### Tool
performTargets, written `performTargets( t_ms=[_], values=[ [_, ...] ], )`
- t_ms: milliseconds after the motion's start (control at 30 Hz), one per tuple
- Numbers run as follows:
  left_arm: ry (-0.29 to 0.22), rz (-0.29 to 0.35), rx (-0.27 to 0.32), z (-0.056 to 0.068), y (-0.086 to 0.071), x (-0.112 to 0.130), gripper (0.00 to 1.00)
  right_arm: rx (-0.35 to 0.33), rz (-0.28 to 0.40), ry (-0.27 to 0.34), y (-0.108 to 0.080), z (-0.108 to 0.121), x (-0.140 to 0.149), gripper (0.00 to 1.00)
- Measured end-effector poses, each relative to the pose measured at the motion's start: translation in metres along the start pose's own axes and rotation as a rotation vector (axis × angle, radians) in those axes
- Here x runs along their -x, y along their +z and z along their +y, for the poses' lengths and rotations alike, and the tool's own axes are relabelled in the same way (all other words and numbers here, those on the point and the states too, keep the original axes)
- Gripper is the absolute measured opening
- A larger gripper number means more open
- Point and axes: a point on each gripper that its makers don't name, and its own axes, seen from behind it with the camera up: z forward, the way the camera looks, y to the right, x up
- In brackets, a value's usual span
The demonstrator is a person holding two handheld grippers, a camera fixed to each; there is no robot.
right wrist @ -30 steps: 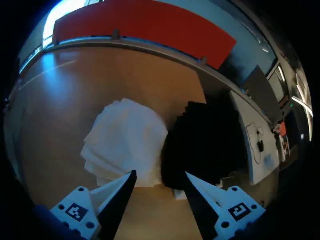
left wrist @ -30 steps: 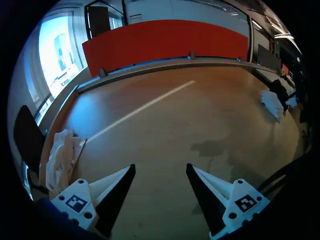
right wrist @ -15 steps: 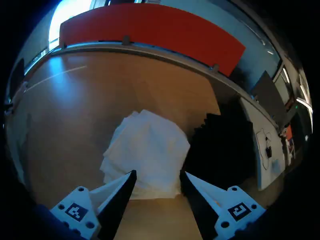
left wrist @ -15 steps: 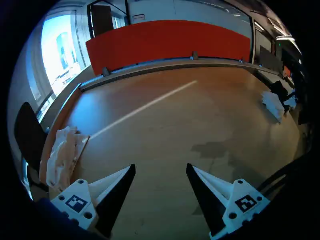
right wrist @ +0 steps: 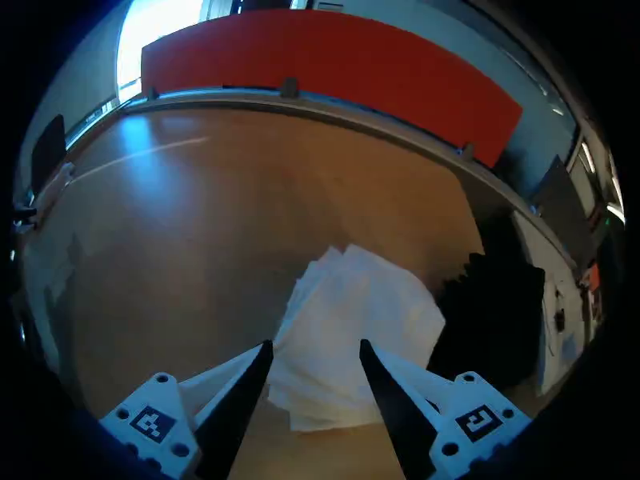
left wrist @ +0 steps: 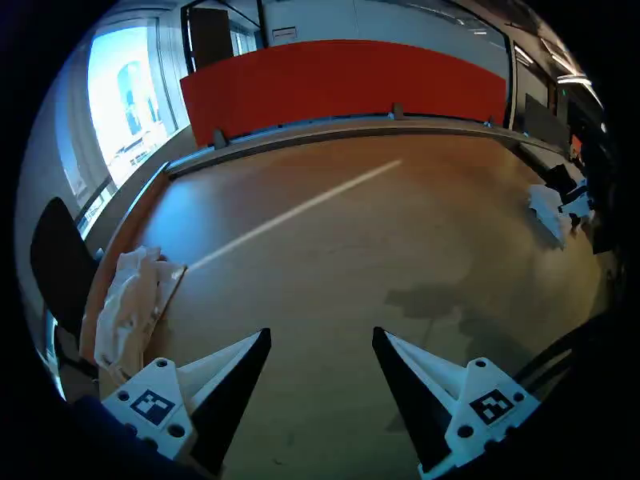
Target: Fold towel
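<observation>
Towels: a stack of white towels (right wrist: 364,336) lies flat on the worktop (right wrist: 200,224), toward its right-hand edge in the right gripper view. The layers are slightly fanned, so several edges show along the near side.
Neighbour: a black pile (right wrist: 496,320) sits just beside the stack on its right. Whether the two touch cannot be told.
Right gripper: the right gripper (right wrist: 316,346) has its jaws spread and grasps nothing. Its fingers frame the stack's near left edge. Whether the tips touch the cloth cannot be told.
Left gripper: the left gripper (left wrist: 322,332) has its jaws spread and empty over bare worktop (left wrist: 360,240), well apart from the stack.
Loose cloth: a crumpled pale cloth (left wrist: 128,308) hangs over the worktop's left edge in the left gripper view, near a dark chair (left wrist: 56,264).
Far edge: a red partition (left wrist: 344,80) runs along the worktop's far edge.
Handling: the towels are probably light, soft and limp. A layer should sag and drape once lifted and will not hold a shape. It is neither fragile nor slippery, though layers may cling and come up together.
Where to hold: a fanned corner of the top layer alone looks best, pinched thinly. The second corner of the same edge suits the other gripper.
Risk: a deep bite would likely drag up several layers or shove the stack into the black pile.
</observation>
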Motion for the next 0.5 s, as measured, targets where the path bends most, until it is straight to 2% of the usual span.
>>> performTargets(
  t_ms=[367, 500],
  values=[
    [-0.009, -0.005, -0.008, -0.005, 0.0, 0.004, 0.94, -0.018, -0.014, -0.014, 0.011, -0.011, 0.001, 0.83],
    [-0.01, -0.008, -0.01, -0.006, -0.001, 0.006, 0.94, -0.023, -0.024, -0.018, 0.015, -0.015, 0.006, 0.78]
  ],
)
